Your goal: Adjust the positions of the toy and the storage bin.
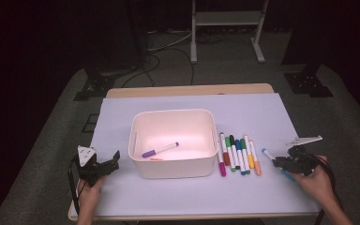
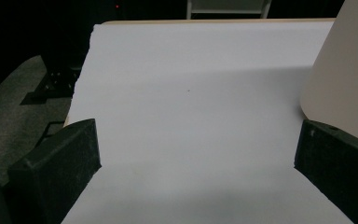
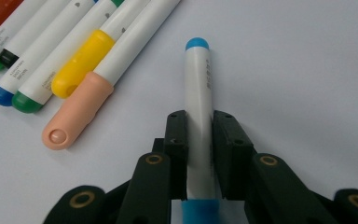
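Right gripper (image 3: 200, 135) sat lowest in frame, fingers (image 3: 176, 140) clamped on blue-capped marker (image 3: 198, 93), w/ marker barrel squeezed between both pads on white-covered counter (image 1: 262, 112). White bin (image 1: 173, 140) at centre held a purple-capped marker (image 1: 160, 149) plus something orange, too small to tell. Row of markers (image 1: 238, 154) lay betw. bin & blue marker, just beside it, not touching. Left gripper (image 2: 191, 154) rested left of bin, fingers apart, nothing between.

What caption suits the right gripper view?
Right tool shut on a blue-capped marker beside a row of markers.
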The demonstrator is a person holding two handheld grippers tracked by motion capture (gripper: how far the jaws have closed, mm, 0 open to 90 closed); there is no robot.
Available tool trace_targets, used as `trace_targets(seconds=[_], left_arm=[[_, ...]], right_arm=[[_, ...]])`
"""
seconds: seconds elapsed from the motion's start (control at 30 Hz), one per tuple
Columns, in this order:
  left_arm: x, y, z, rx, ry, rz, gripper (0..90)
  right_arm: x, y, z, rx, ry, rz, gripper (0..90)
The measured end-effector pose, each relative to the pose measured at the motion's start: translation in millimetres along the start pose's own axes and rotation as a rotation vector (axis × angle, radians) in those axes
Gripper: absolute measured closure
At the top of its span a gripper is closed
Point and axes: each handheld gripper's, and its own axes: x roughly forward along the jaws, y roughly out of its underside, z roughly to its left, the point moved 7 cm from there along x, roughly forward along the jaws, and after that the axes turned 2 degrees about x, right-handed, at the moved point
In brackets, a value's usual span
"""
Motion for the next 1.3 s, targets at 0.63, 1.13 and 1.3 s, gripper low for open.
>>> trace_targets(seconds=[0.63, 1.13, 1.3], left_arm=[[-0.1, 0.1, -0.2, 0.006, 0.001, 0.001, 0.0], [0.0, 0.0, -0.2, 0.005, 0.004, -0.001, 0.0], [-0.1, 0.0, -0.3, 0.007, 0.004, 0.000, 0.0]], right_arm=[[-46.3, -60.3, 53.9, -0.087, -0.170, -0.102, 75.7], [-97.1, -141.7, 133.2, -0.263, -0.299, -0.169, 75.7], [-102.2, -157.0, 154.5, -0.304, -0.334, -0.169, 75.7]])
